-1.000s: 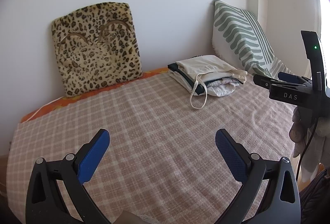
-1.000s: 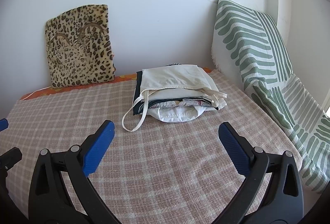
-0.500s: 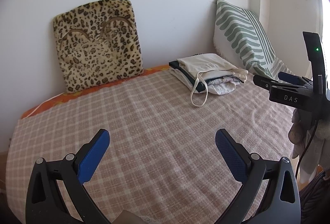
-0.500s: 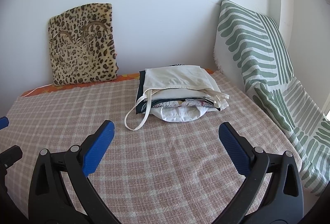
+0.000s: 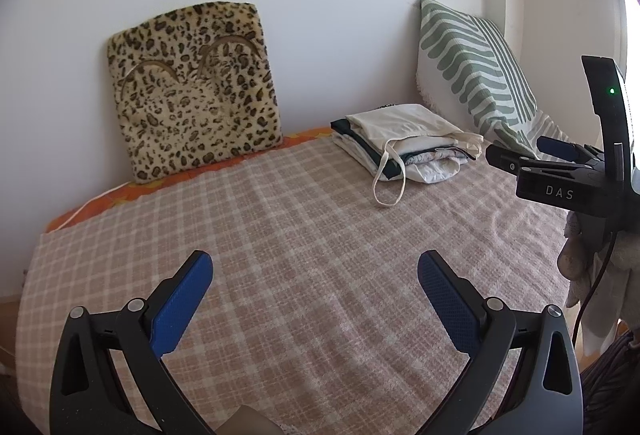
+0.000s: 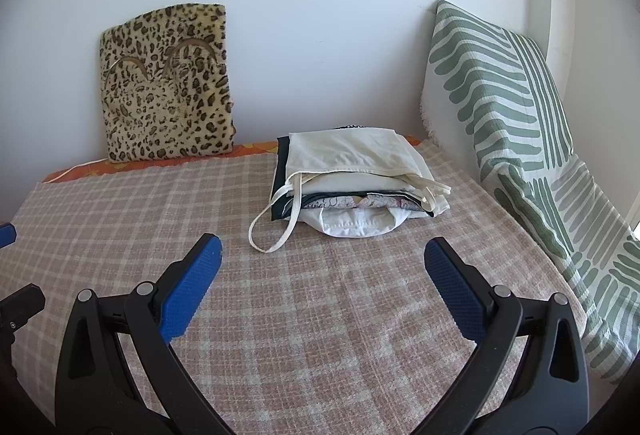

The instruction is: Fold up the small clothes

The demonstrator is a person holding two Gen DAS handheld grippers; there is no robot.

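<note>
While both grippers hover above a bed covered in a pink-and-cream checked blanket (image 6: 320,315), the left gripper (image 5: 314,287) and right gripper (image 6: 322,275) each hold their blue-padded jaws spread wide, gripping nothing. The task's clothes sit as a small folded stack (image 6: 356,187) at the far side of the bed, near the wall, between a leopard-print cushion (image 6: 168,83) and a green-striped pillow (image 6: 512,107). A cream piece lies on top, with a long cream strap (image 6: 276,227) looping out onto the blanket.

This neat pile would suit either clothes already folded and set aside, or a pile waiting to be taken apart, and the views do not settle which. Any grasp there would go best with a pinch on a single layer's edge, keeping clear of the loose strap so the stack does not drag.

Lower layers of the stack show only as thin edges: dark, patterned and white. How many garments there are cannot be counted. At the left view's bottom edge a pale shape is cut off and unidentifiable. Something soft and grey hangs below the right gripper, unclear.
</note>
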